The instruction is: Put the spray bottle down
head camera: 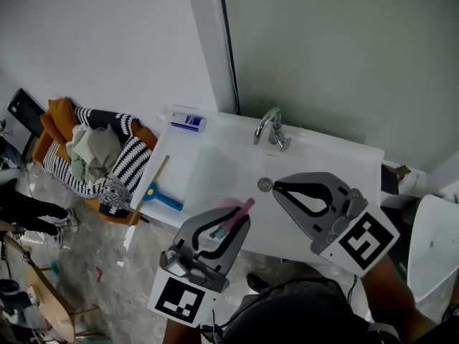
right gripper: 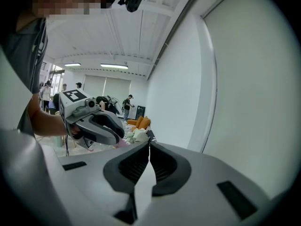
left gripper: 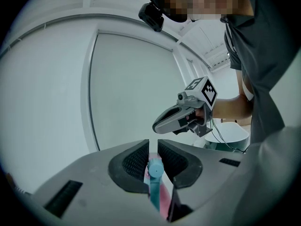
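A pink spray bottle (head camera: pixel 239 214) with a teal nozzle (left gripper: pixel 154 169) is clamped between the jaws of my left gripper (head camera: pixel 235 225), held over the front of the white sink (head camera: pixel 215 165). In the left gripper view the nozzle points out between the ribbed pads (left gripper: pixel 137 160), with the pink body below it. My right gripper (head camera: pixel 277 188) hovers beside it over the basin near the drain (head camera: pixel 265 184); its jaws are pressed together with nothing between them. Each gripper shows in the other's view: right gripper (left gripper: pixel 164 121), left gripper (right gripper: pixel 96 126).
A chrome faucet (head camera: pixel 271 129) stands at the back of the sink. A blue-handled squeegee (head camera: pixel 161 190) lies on the left ledge, and a blue-and-white tube (head camera: pixel 188 122) at the back left corner. An orange chair (head camera: pixel 54 127) piled with clothes stands left of the sink.
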A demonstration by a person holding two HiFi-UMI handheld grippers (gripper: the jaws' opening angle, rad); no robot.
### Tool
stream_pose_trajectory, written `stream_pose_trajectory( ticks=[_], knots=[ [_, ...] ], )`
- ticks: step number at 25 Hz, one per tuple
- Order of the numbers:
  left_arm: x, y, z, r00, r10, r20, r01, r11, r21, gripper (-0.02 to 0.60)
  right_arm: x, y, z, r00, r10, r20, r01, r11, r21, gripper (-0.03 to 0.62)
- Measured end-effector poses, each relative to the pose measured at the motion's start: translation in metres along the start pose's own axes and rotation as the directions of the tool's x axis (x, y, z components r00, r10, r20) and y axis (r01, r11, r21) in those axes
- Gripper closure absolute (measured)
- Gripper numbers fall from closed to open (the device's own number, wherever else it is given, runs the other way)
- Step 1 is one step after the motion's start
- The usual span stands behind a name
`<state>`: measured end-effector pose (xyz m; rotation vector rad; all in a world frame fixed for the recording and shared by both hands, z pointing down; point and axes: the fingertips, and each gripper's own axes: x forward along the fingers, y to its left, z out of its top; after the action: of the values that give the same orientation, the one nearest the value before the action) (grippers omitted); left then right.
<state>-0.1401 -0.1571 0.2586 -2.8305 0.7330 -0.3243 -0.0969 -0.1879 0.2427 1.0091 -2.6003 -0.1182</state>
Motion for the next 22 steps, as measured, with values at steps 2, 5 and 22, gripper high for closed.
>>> stream_pose_trajectory(
  ticks=[2,5,22],
  knots=[
    [0.007,0.003,-0.002,1.000,0.002,0.000,-0.002,1.000,-0.005,0.525,0.004,-0.006,-0.003,1.000,0.009,-0.006,-0.009,1.000,0.006,0.585],
    [0.018,0.010,-0.005,1.000,0.014,-0.014,-0.015,1.000,-0.021,0.525,0.011,-0.018,-0.008,1.000,0.029,-0.008,-0.029,1.000,0.008,0.585],
    [0.089,0.045,-0.016,0.992,0.078,-0.100,-0.083,0.996,-0.044,0.525,0.030,-0.094,-0.028,0.993,0.116,0.021,-0.117,0.993,0.032,0.585]
  ],
)
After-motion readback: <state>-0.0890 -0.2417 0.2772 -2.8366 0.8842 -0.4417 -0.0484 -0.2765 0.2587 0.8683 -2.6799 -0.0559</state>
